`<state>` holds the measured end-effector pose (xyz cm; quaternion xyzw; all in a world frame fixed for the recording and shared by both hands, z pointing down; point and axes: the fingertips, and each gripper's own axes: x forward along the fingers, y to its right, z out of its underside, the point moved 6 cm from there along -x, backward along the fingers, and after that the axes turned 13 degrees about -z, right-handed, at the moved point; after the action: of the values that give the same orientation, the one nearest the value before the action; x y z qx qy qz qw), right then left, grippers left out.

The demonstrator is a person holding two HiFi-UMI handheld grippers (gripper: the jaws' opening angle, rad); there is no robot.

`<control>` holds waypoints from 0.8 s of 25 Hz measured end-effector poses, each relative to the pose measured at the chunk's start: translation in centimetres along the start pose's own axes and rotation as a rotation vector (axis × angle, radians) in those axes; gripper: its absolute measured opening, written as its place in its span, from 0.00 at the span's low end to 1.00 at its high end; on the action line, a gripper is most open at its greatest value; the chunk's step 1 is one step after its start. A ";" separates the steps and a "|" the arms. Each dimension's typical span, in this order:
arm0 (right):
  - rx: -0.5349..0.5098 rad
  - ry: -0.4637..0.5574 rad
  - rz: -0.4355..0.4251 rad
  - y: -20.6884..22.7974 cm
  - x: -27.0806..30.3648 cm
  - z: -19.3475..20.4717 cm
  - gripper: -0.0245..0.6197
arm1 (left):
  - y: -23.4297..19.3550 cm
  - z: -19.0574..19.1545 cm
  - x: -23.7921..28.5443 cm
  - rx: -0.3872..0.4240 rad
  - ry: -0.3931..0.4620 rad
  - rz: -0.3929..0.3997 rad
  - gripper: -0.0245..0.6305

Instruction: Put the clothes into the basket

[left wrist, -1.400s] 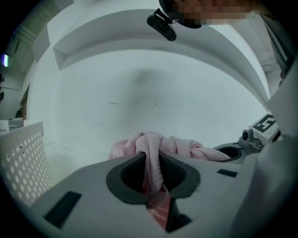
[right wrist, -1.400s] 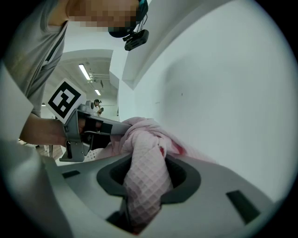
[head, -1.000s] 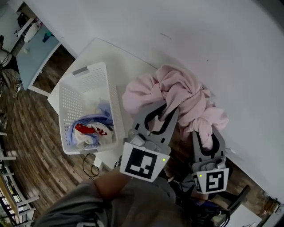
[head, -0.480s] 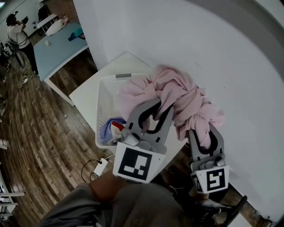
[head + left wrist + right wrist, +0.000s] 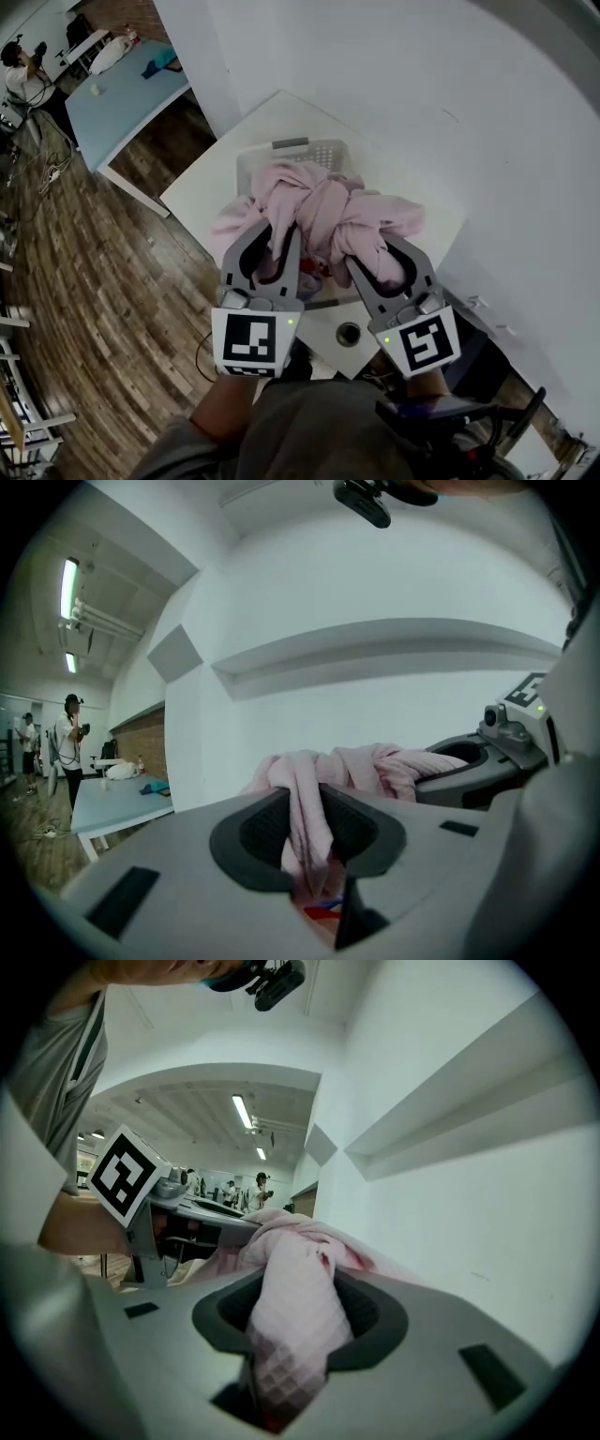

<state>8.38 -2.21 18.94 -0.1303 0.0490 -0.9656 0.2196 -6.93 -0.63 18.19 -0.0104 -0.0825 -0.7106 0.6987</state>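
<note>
A bunched pink garment (image 5: 323, 206) hangs between both grippers, right above the white plastic basket (image 5: 305, 148), hiding most of it. My left gripper (image 5: 274, 239) pinches a fold of the pink garment (image 5: 375, 766) between its jaws, which are opening. My right gripper (image 5: 377, 251) grips another fold of the garment (image 5: 291, 1269), and its jaws are opening too. In the left gripper view, a scrap of red and blue clothing (image 5: 323, 907) shows below the left gripper (image 5: 305, 822). Pink cloth fills the gap of the right gripper (image 5: 291, 1326).
The basket stands on a small white table (image 5: 211, 183) against a white wall (image 5: 450, 84). A light blue table (image 5: 122, 98) stands at the far left on the wooden floor (image 5: 84, 281), and a person (image 5: 23, 61) stands beyond it.
Both grippers have carried the pink garment leftward from beside the basket to directly over it. The bundle now covers the basket's opening, and the two grippers sit closer together.
</note>
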 end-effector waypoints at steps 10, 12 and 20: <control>0.076 -0.095 -0.088 -0.7 3.9 3.6 0.53 | -1.6 4.2 0.4 0.156 -0.031 -0.053 0.25; 0.075 -0.093 -0.087 -0.9 3.9 4.0 0.53 | -1.8 4.5 0.2 0.127 -0.036 -0.056 0.24; 0.067 -0.050 -0.045 -1.9 3.5 3.3 0.47 | -2.1 3.9 -1.1 0.087 -0.001 -0.040 0.20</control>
<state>5.46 -2.16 23.23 -0.1481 0.0083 -0.9678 0.2032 -9.35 0.95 21.70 0.0215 -0.1139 -0.7201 0.6841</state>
